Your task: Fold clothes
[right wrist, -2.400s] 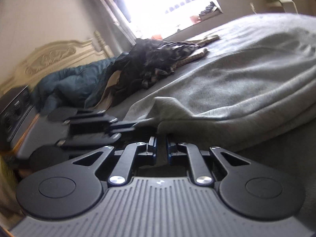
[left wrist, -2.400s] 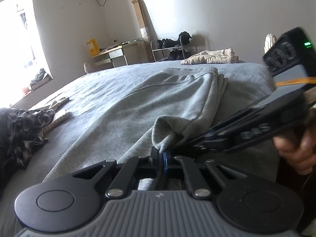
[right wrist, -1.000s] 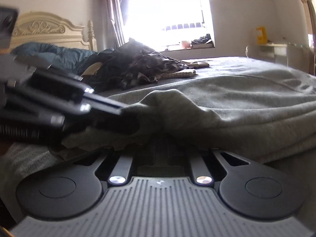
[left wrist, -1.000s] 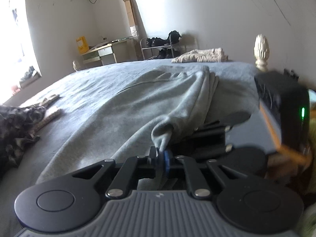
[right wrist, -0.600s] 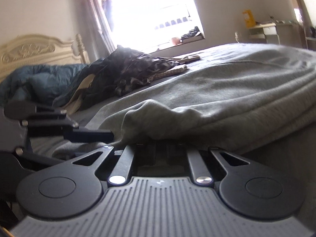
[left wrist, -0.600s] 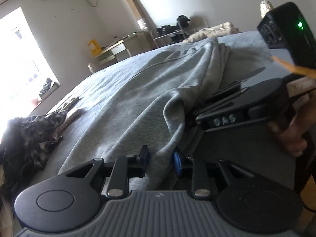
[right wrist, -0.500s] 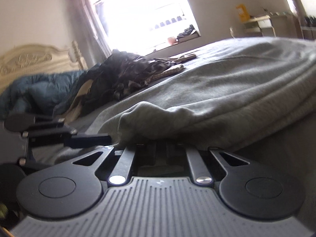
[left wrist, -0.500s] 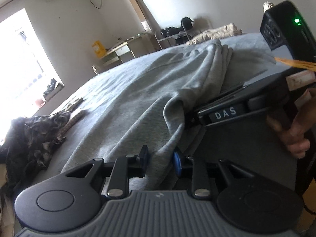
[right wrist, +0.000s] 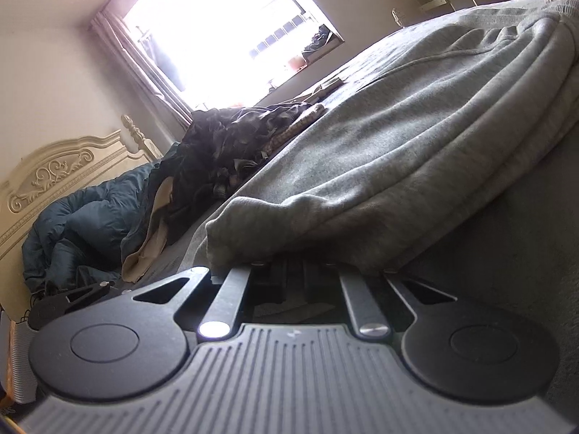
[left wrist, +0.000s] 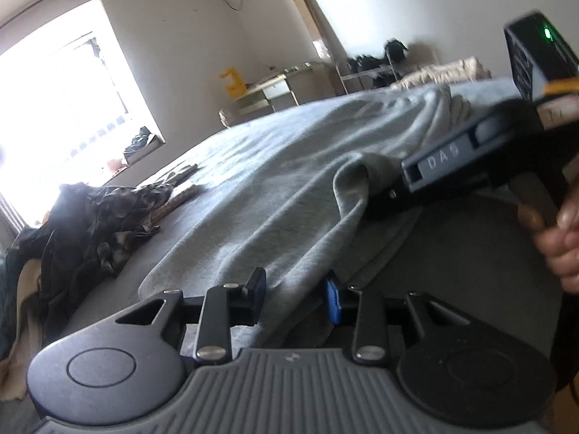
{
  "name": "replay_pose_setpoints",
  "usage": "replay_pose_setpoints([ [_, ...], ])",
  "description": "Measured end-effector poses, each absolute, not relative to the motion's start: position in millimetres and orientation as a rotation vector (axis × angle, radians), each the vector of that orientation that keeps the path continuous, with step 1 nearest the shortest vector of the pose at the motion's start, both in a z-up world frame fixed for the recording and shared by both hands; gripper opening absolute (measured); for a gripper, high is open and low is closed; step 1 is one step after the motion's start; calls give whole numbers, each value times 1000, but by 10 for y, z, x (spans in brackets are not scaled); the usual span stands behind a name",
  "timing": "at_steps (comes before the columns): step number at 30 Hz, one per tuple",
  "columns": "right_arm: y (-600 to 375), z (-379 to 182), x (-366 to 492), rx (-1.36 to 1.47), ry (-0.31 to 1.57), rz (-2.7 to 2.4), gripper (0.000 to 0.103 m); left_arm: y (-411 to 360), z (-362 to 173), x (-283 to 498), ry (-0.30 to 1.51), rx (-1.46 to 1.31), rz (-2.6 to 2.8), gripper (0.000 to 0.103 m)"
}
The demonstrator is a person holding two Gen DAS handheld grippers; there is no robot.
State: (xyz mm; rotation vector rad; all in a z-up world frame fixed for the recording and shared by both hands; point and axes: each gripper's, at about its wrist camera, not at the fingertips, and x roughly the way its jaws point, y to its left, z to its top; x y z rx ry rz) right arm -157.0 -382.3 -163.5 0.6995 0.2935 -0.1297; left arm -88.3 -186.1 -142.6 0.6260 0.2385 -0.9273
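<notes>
Since a second earlier, the left gripper (left wrist: 295, 298) had let go and its jaws were opening, the grey sweatshirt (left wrist: 289, 195) lying loose between them on the bed (left wrist: 470, 264). Beside it, the right gripper (left wrist: 380, 200) stayed clamped on the sweatshirt's bunched edge.

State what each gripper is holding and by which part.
The right gripper is shut on a bunched edge of the grey garment. The left gripper is opening; the cloth lies between its jaws, no longer pinched.
</notes>
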Motion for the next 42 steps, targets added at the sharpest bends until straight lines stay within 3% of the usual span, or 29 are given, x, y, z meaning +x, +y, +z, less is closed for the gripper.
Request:
replay_pose_setpoints([
  [11, -3813, -1590, -1639, 671, 319, -142, 5, -1818, -1616, -824, 273, 652, -878, 40],
  [20, -3866, -1235, -1951, 573, 400, -173, 13, -1768, -1635, -741, 302, 595, -883, 46],
  [23, -3772, -992, -1981, 449, 400, -100, 14, -1758, -1638, -744, 299, 592, -885, 46],
  [27, -3563, -766, -1819, 213, 409, -19, 29, -1751, -1636, -751, 301, 585, -888, 46],
  [32, -3220, -746, -1493, -181, 490, 55, 30, -1756, -1638, -786, 293, 597, -885, 46],
  [35, -3016, -855, -1387, -439, 557, 88, 27, -1751, -1634, -794, 292, 597, -888, 45],
  [36, -2971, -887, -1374, -501, 573, 86, 22, -1751, -1632, -792, 293, 595, -888, 45],
  [37, -2951, -899, -1374, -534, 578, 84, 6, -1751, -1630, -789, 295, 593, -888, 45],
  [38, -2931, -912, -1374, -566, 582, 82, 3, -1751, -1627, -789, 297, 590, -888, 45],
  [42, -2937, -818, -1529, -556, 527, 73, 2, -1731, -1600, -746, 324, 554, -891, 45],
])
